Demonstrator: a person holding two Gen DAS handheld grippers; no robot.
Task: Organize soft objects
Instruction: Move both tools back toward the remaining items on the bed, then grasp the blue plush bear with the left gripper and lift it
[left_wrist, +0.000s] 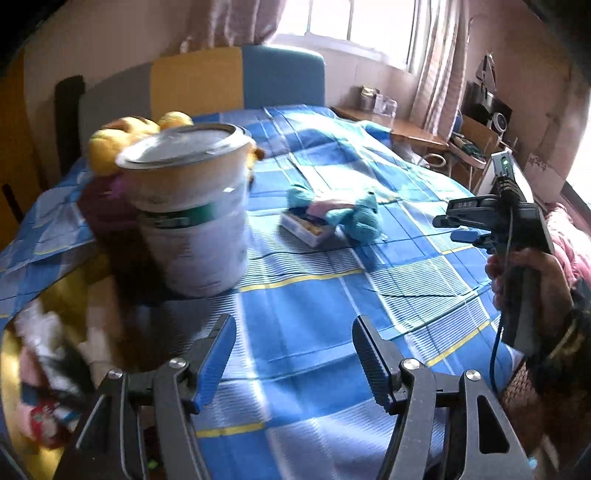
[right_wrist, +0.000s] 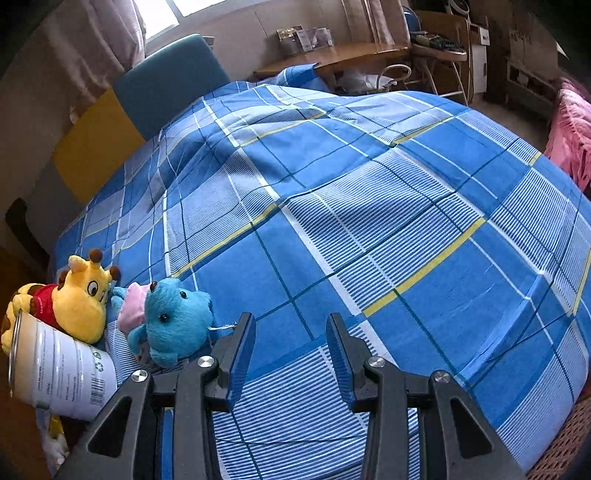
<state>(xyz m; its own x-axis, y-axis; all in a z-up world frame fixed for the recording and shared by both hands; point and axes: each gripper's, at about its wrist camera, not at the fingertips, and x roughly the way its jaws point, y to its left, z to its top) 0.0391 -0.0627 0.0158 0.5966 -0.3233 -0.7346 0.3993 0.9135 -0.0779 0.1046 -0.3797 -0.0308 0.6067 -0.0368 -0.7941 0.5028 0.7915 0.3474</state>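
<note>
Blue plush (right_wrist: 173, 319) just left of R fingers (right_wrist: 240, 354).

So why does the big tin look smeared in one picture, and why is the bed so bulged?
Left wrist view: the tin and the yellow plush behind it are motion-blurred, and the window glares white. Right wrist view: sharp, but the fisheye lens bows the checked bedspread.
</note>
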